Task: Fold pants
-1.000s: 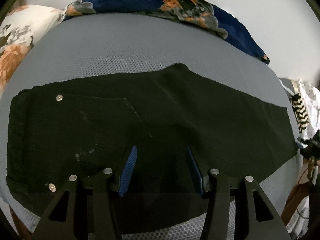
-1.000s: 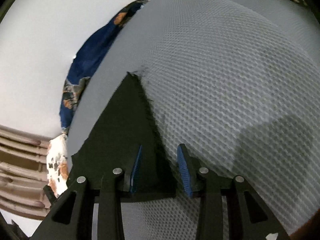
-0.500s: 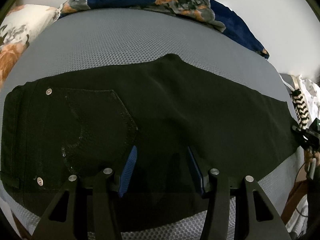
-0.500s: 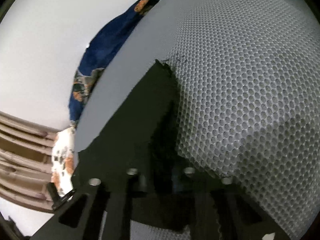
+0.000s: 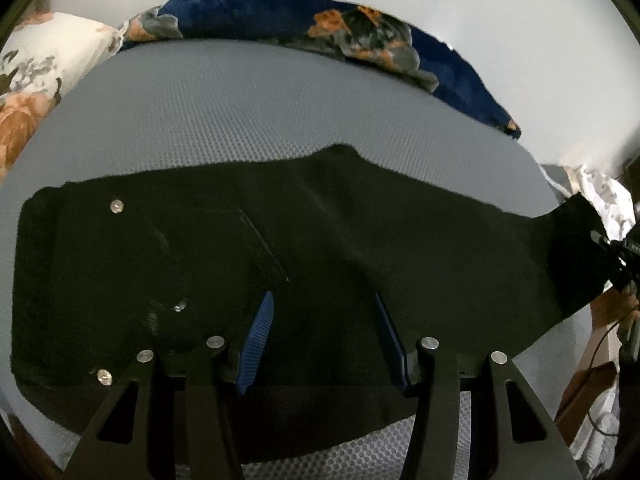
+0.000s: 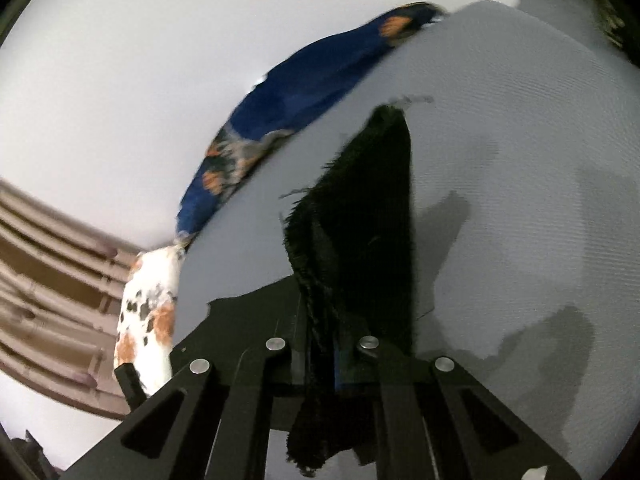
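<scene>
Your black pants (image 5: pixel 320 240) lie spread flat across the grey mesh mattress (image 5: pixel 260 120), the waist end with its silver rivets (image 5: pixel 116 206) toward the left of the left wrist view and the leg running off to the right. Take the mattress as your landmark: the dark blue floral blanket (image 5: pixel 380 36) lies bunched along its far edge against the pale wall, and a white floral pillow (image 5: pixel 36 68) sits at its far left corner. Your left gripper (image 5: pixel 322 332) hangs over the near side of the mattress, above the seat of the pants, its blue pads (image 5: pixel 256 336) spread apart with fabric showing between them and not pinched. Your right gripper (image 6: pixel 324 364) has just been closing, and its jaws are now pressed together on the hem end of the leg; the black cloth (image 6: pixel 360 232) stands up off the mattress in a raised fold in front of the fingers, and a frayed tail of it hangs down below the jaws. In the left wrist view that same hem end (image 5: pixel 576 256) is lifted at the mattress's right edge, clear of the mesh, with the right tool only partly visible beside it. The right wrist view is blurred, and beyond the mattress's far left corner it shows a brown slatted headboard (image 6: pixel 48 280).
</scene>
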### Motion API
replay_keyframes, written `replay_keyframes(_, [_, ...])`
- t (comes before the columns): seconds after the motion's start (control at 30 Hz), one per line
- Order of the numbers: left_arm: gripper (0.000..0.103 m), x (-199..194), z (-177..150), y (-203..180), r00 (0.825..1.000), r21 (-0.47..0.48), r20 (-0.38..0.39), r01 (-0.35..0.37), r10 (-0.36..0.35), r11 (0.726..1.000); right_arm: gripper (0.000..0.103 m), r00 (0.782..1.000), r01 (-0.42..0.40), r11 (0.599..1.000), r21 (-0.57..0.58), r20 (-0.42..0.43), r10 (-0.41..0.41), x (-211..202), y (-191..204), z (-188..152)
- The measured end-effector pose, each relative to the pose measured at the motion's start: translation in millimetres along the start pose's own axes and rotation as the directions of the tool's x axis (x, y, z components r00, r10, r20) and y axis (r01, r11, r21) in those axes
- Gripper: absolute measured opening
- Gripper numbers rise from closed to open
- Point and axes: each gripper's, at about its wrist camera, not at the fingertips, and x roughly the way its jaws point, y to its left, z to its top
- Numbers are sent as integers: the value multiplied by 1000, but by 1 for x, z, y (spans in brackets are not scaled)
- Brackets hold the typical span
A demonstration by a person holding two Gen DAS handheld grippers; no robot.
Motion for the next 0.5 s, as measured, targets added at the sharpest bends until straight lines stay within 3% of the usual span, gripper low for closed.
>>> replay_keyframes(0.3, [53,-34,0,31,997,-33,69,37,-34,999,8,989,-75,988,-136,-136,56,89,101,-19])
replay_keyframes(0.5, [53,-49,-2,49,993,-56,97,70,-65,996,8,962,-106,974,-201,-267,50,163,147,-47])
